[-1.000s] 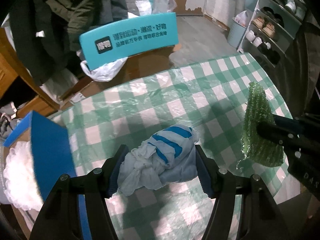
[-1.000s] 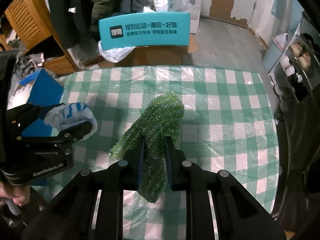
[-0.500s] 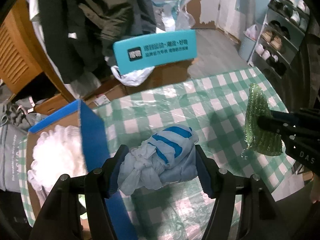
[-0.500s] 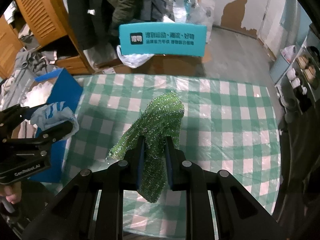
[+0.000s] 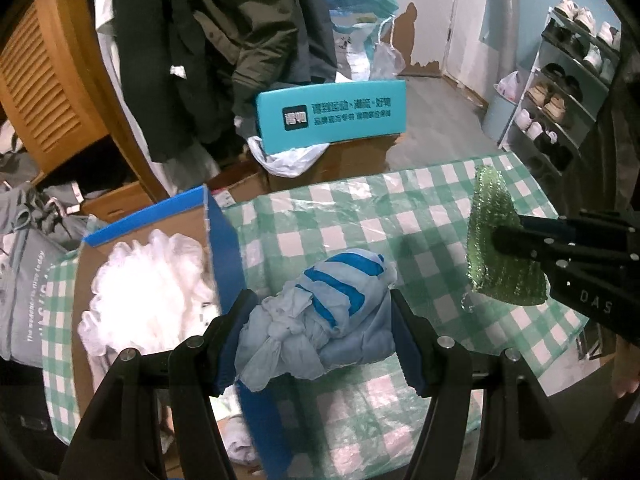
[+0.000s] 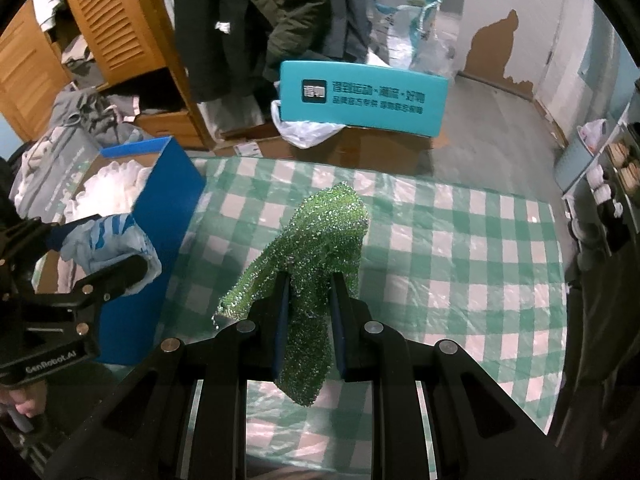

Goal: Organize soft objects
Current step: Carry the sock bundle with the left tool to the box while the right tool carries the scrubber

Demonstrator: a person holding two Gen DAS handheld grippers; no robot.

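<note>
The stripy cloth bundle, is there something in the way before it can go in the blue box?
Only the box's own wall. The stripy cloth bundle, held in the left gripper, sits beside the blue box. The top is open, with white fluffy stuff already inside.

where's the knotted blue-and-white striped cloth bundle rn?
Clamped in the left gripper, the blue-and-white striped cloth bundle is held above the checked table's left edge, beside the open blue cardboard box of white stuffing.

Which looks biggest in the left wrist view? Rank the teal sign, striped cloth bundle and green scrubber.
1. striped cloth bundle, though nearness inflates it.
2. teal sign, similar spread; order unsure.
3. green scrubber, smallest.
</note>
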